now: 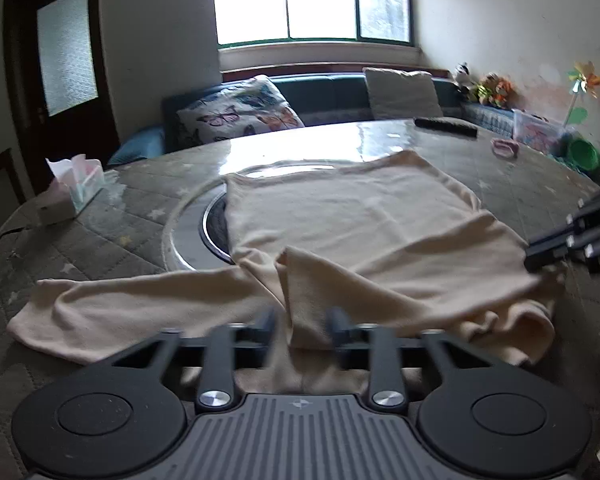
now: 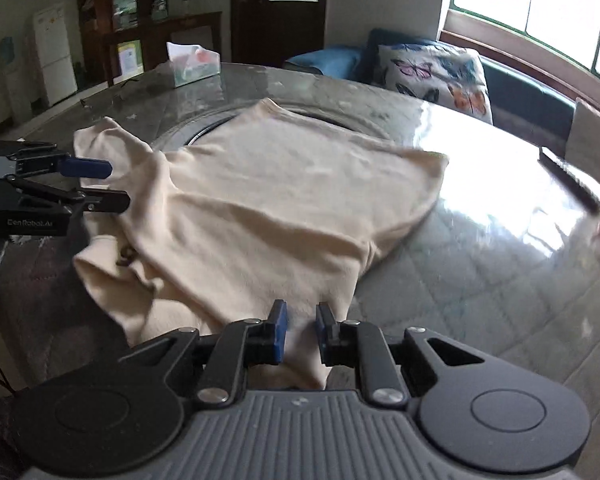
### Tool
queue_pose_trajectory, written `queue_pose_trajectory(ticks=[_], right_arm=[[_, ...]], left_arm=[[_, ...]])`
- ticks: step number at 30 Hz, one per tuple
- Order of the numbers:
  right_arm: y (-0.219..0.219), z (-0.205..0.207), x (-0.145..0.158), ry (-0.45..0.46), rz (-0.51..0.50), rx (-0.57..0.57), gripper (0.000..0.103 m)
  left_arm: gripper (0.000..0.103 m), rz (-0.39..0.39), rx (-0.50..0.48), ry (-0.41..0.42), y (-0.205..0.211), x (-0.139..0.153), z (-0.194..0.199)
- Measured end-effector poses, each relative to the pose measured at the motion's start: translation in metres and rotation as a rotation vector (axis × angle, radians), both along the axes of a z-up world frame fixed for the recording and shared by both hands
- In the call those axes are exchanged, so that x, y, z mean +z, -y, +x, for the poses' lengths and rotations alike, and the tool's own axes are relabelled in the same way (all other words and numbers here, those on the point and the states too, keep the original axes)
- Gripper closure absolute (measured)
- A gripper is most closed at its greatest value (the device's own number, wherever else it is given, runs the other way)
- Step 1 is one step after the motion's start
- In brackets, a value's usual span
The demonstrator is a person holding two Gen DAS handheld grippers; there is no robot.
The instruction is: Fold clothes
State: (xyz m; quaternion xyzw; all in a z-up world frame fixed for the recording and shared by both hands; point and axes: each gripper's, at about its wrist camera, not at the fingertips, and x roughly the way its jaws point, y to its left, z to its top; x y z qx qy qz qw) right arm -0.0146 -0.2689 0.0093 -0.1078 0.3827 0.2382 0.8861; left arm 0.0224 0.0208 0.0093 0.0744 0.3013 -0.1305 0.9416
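A cream long-sleeved top [image 1: 352, 216] lies spread on a round table, partly over the central turntable; it also shows in the right wrist view [image 2: 276, 184]. One sleeve [image 1: 112, 304] stretches out to the left. My left gripper [image 1: 300, 326] is open, its jaws astride a raised fold of the near hem. My right gripper [image 2: 301, 330] is open with a narrow gap, cloth lying between its pads at the garment's edge. The right gripper shows in the left wrist view [image 1: 560, 248], the left gripper in the right wrist view [image 2: 116, 184].
A tissue box [image 1: 76, 188] stands at the table's left. A black remote [image 1: 446, 126] and a pink item [image 1: 505, 147] lie at the far right. The turntable [image 1: 192, 232] sits in the middle. A sofa with a butterfly cushion [image 1: 240, 114] is behind the table.
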Motion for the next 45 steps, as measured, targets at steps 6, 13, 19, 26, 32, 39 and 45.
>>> queue_pose_trajectory(ticks=[6,13,19,26,32,39,45], right_arm=[[0.000,0.018,0.015,0.068,-0.013,-0.018,0.086],[-0.016,0.049,0.008,0.101,-0.088,0.084,0.078],[-0.021,0.061,0.000,0.067,-0.107,0.163,0.078],[-0.019,0.058,0.000,0.073,-0.104,0.163,0.098],[-0.005,0.053,0.001,0.092,-0.075,0.071,0.099],[-0.002,0.048,0.003,0.111,-0.037,0.047,0.093],[-0.008,0.033,0.012,0.093,0.013,0.084,0.092]], left_arm=[[0.089,0.011,-0.011,0.004,-0.002,0.000,-0.009],[0.089,0.021,0.011,-0.010,-0.013,0.003,-0.016],[0.062,-0.018,0.008,-0.003,-0.016,0.011,-0.011],[0.096,-0.014,-0.010,-0.040,-0.004,0.002,0.006],[0.101,-0.043,-0.003,-0.017,-0.010,0.007,-0.001],[0.077,-0.020,0.026,-0.008,-0.013,0.015,0.000],[0.077,-0.050,-0.055,0.020,0.010,0.022,0.015]])
